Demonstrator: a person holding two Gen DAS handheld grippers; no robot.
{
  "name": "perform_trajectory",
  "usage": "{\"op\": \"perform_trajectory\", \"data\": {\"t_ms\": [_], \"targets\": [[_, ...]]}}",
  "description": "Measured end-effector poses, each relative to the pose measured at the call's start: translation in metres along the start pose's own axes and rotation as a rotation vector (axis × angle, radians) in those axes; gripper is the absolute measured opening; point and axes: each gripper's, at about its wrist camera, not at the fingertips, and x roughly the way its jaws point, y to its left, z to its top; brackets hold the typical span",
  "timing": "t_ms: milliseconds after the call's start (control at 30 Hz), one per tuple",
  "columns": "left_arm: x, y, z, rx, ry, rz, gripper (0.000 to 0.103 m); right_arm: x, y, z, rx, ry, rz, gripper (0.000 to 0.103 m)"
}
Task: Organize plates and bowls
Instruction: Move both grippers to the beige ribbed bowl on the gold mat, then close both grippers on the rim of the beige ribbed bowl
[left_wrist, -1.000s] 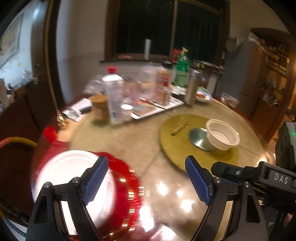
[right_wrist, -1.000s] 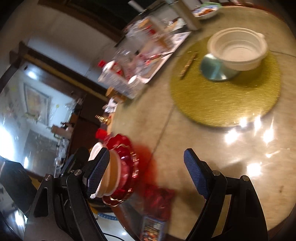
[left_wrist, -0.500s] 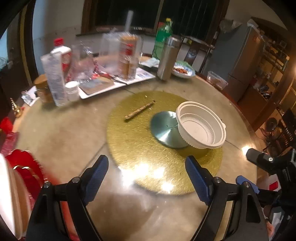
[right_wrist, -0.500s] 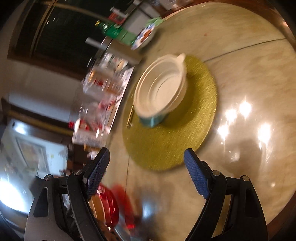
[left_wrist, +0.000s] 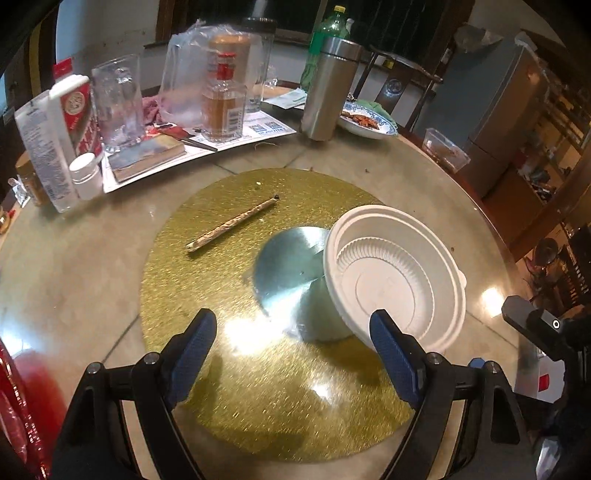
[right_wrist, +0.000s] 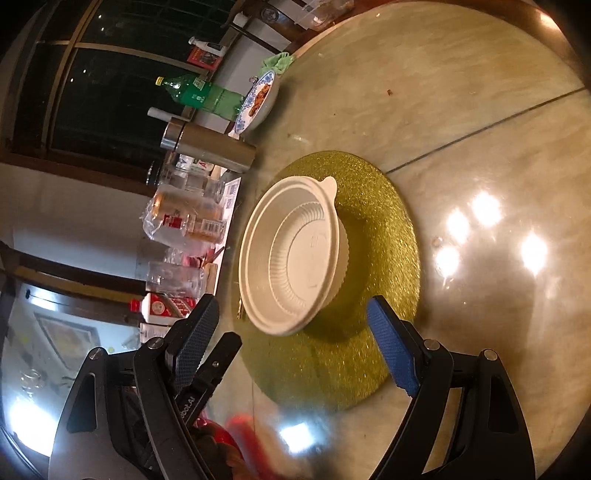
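Observation:
A white plastic bowl (left_wrist: 395, 273) stands empty on a round gold mat (left_wrist: 207, 280), partly over a silver disc (left_wrist: 288, 262) at the mat's centre. My left gripper (left_wrist: 291, 332) hovers open above the mat, its right finger just in front of the bowl's near rim. In the right wrist view the same bowl (right_wrist: 295, 254) lies ahead of my right gripper (right_wrist: 291, 314), which is open and rolled sideways, with nothing between its pads. A stack of red plates (left_wrist: 14, 406) shows at the lower left edge, and as a red blur (right_wrist: 240, 432) near the right gripper.
Along the table's far side stand a glass mug (left_wrist: 118, 99), liquor bottles (left_wrist: 223, 99), a steel flask (left_wrist: 328, 88) and a blue-and-white dish of food (left_wrist: 365, 122). A thin stick (left_wrist: 232, 223) lies on the mat. Bare marble table (right_wrist: 461, 110) stretches beyond the bowl.
Both grippers have swung away from the red plate stack and toward the white bowl, which now looks larger and closer. Both jaws stay as wide as before.

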Motion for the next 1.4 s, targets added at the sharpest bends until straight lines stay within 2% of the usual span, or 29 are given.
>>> {"op": "perform_trajectory", "data": {"t_ms": [233,533,733,767,833,900,967,1067,1100,1167,1233,1400], "targets": [[0.017,-0.008,0.007,0.002,0.004,0.009,0.085,0.014,0.0,0.01,-0.004,-0.001,-0.002,0.083],[0.035,-0.016,0.012,0.006,0.01,0.017,0.085,0.027,-0.002,0.02,-0.013,0.011,-0.074,0.083],[0.041,-0.021,0.014,0.013,-0.017,0.053,0.082,0.03,0.003,0.022,-0.061,-0.023,-0.132,0.083],[0.041,-0.021,0.014,0.012,-0.02,0.058,0.08,0.032,0.004,0.023,-0.068,-0.025,-0.142,0.081],[0.045,-0.02,0.015,0.01,-0.021,0.072,0.07,0.035,0.005,0.023,-0.086,-0.024,-0.159,0.07],[0.048,-0.02,0.015,0.015,-0.015,0.087,0.062,0.037,0.005,0.023,-0.098,-0.026,-0.179,0.066],[0.054,-0.019,0.014,0.016,-0.002,0.094,0.054,0.041,0.004,0.022,-0.108,-0.015,-0.187,0.056],[0.056,-0.021,0.012,0.033,-0.004,0.117,0.028,0.045,0.005,0.019,-0.129,-0.002,-0.203,0.036],[0.057,-0.022,0.012,0.039,-0.003,0.118,0.017,0.045,0.005,0.019,-0.136,-0.003,-0.214,0.027],[0.057,-0.025,0.011,0.059,-0.004,0.119,0.014,0.046,0.004,0.018,-0.137,0.004,-0.205,0.024],[0.057,-0.026,0.009,0.069,-0.005,0.112,0.014,0.044,0.005,0.017,-0.148,0.002,-0.201,0.015],[0.05,-0.027,0.005,0.098,-0.016,0.125,0.014,0.041,0.006,0.014,-0.15,0.006,-0.207,0.011]]}}
